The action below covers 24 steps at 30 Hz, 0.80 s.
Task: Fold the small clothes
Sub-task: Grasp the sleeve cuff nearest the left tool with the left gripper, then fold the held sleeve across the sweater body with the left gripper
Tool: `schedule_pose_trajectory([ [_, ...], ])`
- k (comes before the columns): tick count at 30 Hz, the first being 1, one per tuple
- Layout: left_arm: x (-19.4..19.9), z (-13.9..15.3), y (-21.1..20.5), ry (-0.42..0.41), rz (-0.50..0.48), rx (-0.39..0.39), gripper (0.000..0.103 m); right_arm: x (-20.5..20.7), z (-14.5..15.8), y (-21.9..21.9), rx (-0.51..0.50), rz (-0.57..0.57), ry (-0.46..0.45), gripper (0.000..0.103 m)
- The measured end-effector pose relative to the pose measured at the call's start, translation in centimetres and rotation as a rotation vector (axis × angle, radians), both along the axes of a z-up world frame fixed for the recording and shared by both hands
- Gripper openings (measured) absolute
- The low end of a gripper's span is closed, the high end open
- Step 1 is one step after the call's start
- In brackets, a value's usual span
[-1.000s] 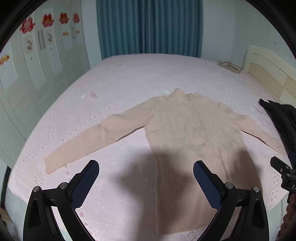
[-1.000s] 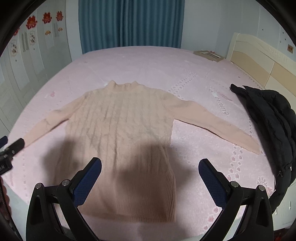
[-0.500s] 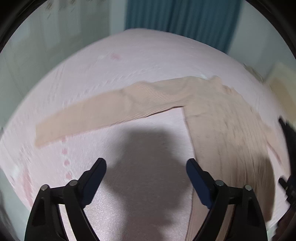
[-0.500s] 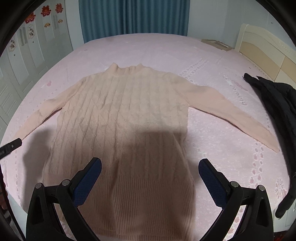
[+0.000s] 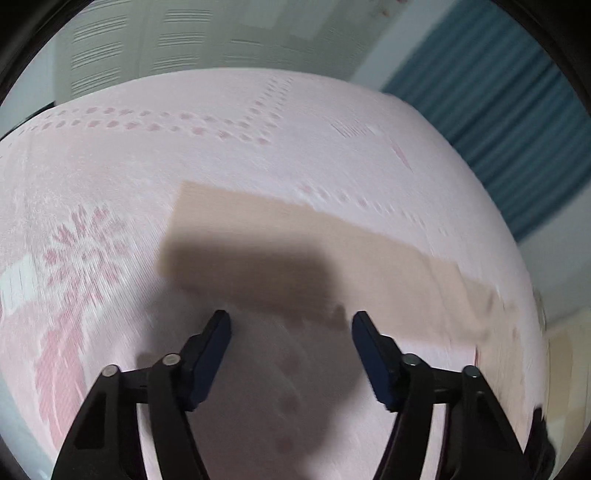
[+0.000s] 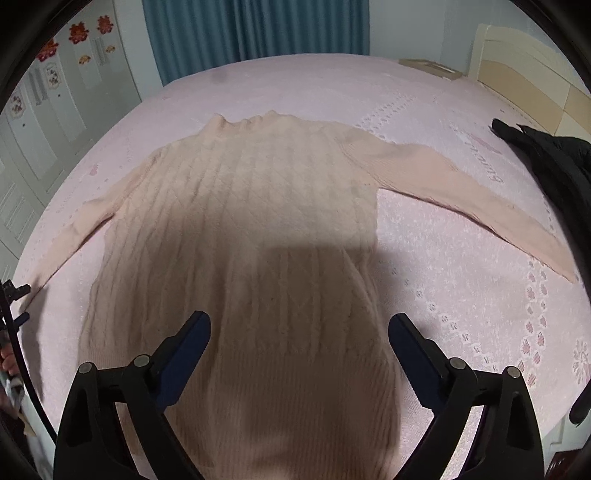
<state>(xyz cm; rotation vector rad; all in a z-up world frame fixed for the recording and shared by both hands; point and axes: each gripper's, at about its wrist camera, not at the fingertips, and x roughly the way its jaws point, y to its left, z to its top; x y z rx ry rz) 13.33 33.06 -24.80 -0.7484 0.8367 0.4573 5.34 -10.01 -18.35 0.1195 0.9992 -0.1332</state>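
- The bed (image 6: 258,85) takes up pretty much everything, covered in a pale pink spread with woven flower and dot patterns; it's smooth and flat, with a big pink flower motif showing in the left wrist view.
- Room around it: teal curtain (image 6: 255,29) hanging behind the far edge, white wardrobe doors (image 6: 55,107) with red flower stickers on the left, cream headboard (image 6: 528,77) off to the right.
- The beige cable-knit sweater (image 6: 258,221) lies flat on the spread, collar toward the curtain, both sleeves stretched out sideways, hem nearest the camera.
- A black jacket (image 6: 554,166) sits bunched on the right edge of the bed, just beyond the sweater's right cuff.
- Right tool (image 6: 299,332) hovers over the sweater's lower body, jaws wide but easing inward, gripping nothing.
- Left tool (image 5: 291,328) sits just short of the left sleeve's cuff (image 5: 207,236), jaws about halfway and closing, only bedspread between them (view's blurry though).
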Motion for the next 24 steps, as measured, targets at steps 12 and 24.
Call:
schedule_pose_trajectory([
  [12,6.3,4.8,-2.0,0.052,-0.002,0.305,0.010,-1.9,0.3,-5.3,-0.023,-0.063,-0.014,0.096],
  [24,17.6,17.8,-27.7,-0.224,-0.444,0.507,0.010,-3.5,0.9,-12.8,-0.054,-0.100,-0.043,0.096],
])
